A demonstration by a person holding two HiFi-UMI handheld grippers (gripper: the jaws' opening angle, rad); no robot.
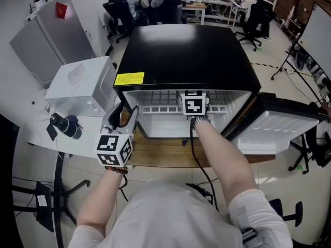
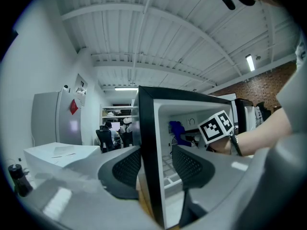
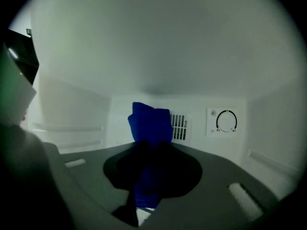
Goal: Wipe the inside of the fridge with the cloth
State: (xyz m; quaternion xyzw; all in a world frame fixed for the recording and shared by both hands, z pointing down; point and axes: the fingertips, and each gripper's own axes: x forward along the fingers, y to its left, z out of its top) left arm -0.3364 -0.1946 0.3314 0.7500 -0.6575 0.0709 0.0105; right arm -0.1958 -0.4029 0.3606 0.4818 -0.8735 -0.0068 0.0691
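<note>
Closest in, clamped by the left gripper [image 2: 157, 164]: the front edge of the left side wall [image 2: 146, 128] of the fridge [image 1: 186, 56], one pad outside and one inside, seemingly tight on it. Judged a bracing hold, for steadying the cabinet against the push of wiping.

Off to that gripper's right, swung wide for access: the door [image 1: 279, 128].

Deeper in and to the right of the left gripper, above the wire shelf [image 1: 160, 99]: the right gripper [image 3: 152, 169], pinched on the blue cloth [image 3: 149, 121], with a wad standing proud beyond the fingertips, presumably as the wiping face.

Just beyond that wad, on the back wall: a vent grille [image 3: 178, 127]. Right of it, a thermostat dial [image 3: 226, 121]. Contact between cloth and back wall impossible to tell.

Inside the fridge, apart from shelf, gripper and cloth: no stored goods in view.
</note>
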